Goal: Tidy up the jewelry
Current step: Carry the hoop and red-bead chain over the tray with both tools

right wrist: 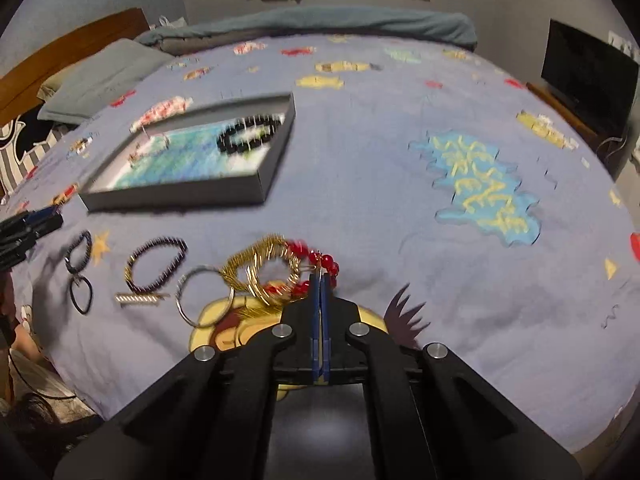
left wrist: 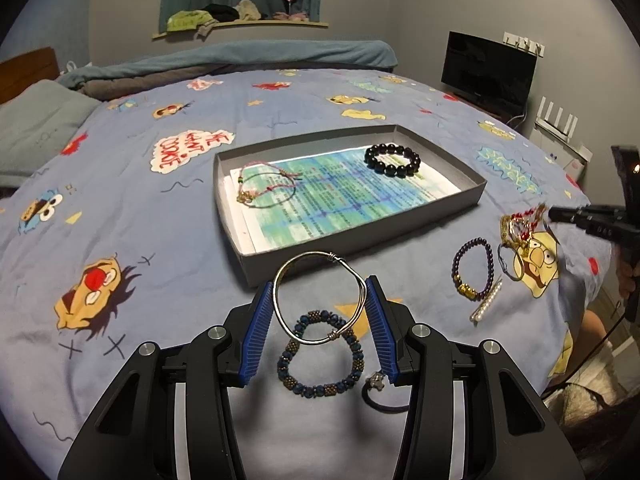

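above the bed near the grey tray (left wrist: 348,236), left gripper (left wrist: 320,300) pinches stiff, light silver wire bangle (left wrist: 318,298) across its rim; right gripper (right wrist: 322,280) closed on red-bead/gold bracelet (right wrist: 280,268), loose & slippery.

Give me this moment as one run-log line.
left gripper: shut on silver bangle, lifted | right gripper: shut on red-and-gold bracelet | gray tray: holds black bead bracelet, cord bracelets

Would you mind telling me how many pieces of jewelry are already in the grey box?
2 clearly: a black bead bracelet at the grey box far right, and a tangle of thin cord bracelets at its left end, possibly more than one piece.
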Available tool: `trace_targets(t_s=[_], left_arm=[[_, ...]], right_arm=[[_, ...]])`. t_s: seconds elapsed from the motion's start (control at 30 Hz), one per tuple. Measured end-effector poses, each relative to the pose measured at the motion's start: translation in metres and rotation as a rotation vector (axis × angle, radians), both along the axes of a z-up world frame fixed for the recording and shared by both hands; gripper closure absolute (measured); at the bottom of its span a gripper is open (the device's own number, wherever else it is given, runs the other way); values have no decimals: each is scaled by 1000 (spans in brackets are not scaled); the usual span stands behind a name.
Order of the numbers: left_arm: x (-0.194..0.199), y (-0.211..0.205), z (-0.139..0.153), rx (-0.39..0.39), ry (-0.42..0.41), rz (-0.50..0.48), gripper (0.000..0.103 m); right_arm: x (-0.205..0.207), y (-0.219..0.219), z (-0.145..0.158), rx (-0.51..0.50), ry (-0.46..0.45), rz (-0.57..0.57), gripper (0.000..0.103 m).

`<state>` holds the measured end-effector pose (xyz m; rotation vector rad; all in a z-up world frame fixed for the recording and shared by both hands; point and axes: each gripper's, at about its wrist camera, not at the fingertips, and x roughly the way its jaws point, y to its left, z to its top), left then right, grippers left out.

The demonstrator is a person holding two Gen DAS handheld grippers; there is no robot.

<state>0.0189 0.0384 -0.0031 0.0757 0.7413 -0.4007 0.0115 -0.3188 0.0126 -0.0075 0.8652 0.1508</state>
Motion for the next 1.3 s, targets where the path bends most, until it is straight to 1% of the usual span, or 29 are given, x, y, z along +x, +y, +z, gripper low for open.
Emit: trace_targets(t_s=[0.13,0.23,0.43,0.8,0.93,1.1,1.3], left_arm=[[-1,1,4,-5,-8,1,55],[-1,2,5,-7,-12,0,55],[-1,3,8,-5,-16,-3,55],[2,5,29,-12,-55,-13,55],[3,4,30,-10,-56,-19,55],[11,1,32,-15,-46,-37,55],[42,-8,37,25,-38,-54,55]], right_arm=[[-3,1,30,-5,-71,15,103],[-5,4,47,1,-108,30,103],[-7,10,72,-1,-153,62,103],[-7,27,117,3,-242,129,103],[-5,31,126,3,-253,145,103],[4,43,129,-1,-248,181,103],[30,68,124,5,-241,224,103]])
